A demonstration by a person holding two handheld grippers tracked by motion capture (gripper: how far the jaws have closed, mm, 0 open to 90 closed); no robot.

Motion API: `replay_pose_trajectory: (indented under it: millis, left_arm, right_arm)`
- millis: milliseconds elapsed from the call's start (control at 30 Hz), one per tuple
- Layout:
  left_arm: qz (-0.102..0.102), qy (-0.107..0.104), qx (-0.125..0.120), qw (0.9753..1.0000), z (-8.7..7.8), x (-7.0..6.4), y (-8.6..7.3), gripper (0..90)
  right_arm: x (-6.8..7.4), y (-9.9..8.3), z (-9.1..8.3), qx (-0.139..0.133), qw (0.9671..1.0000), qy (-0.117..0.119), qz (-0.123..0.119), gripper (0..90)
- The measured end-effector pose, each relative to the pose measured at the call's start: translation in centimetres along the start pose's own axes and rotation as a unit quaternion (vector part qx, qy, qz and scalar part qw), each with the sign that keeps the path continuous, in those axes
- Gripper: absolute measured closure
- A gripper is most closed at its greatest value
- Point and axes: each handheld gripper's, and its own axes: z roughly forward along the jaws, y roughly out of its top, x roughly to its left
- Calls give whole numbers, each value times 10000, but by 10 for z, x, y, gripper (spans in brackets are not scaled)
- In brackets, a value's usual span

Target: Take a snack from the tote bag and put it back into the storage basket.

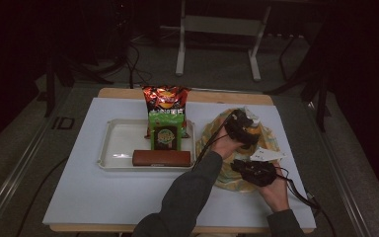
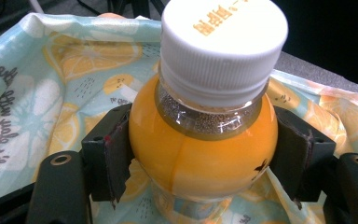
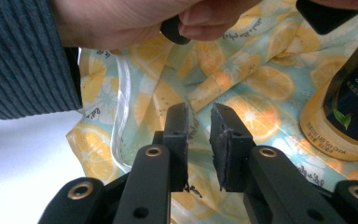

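White table, lemon-print bag; left gripper fingers around orange bottle.

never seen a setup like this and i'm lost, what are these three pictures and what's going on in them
A person sits at a table and works with two hand-held tools, each ending in two black jaws. The high view looks down from above. The other two come from small cameras riding on each tool, looking along its jaws.

On the white table lies a tray with a chip bag, a green packet and a brown bar. To its right is a lemon-print bag.

The left gripper is shut on an orange bottle with a white cap, over that bag. The right gripper has a narrow gap between its jaws, at a fold of the bag's cloth; whether it pinches the cloth is unclear. A dark bottle stands nearby.
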Motion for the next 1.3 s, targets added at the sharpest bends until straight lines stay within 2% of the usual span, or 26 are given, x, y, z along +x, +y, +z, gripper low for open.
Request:
replay_pose_trajectory:
  millis: [233,533,967,1300]
  left_arm:
    - [-76,-17,54,10000,-7,2,-3,289]
    - [-224,-115,-57,9997,-20,6,-5,290]
    - [-199,-40,-140,9997,-46,8,-1,291]
    - [-169,-73,-141,9997,-63,11,1,290]
  right_arm:
    - [-1,0,-1,-13,10000,-28,-11,766]
    - [-4,-1,-5,-54,10000,-77,32,768]
    - [-4,-1,-4,-38,10000,-82,35,768]
    - [-6,-2,-4,-46,9999,-81,48,768]
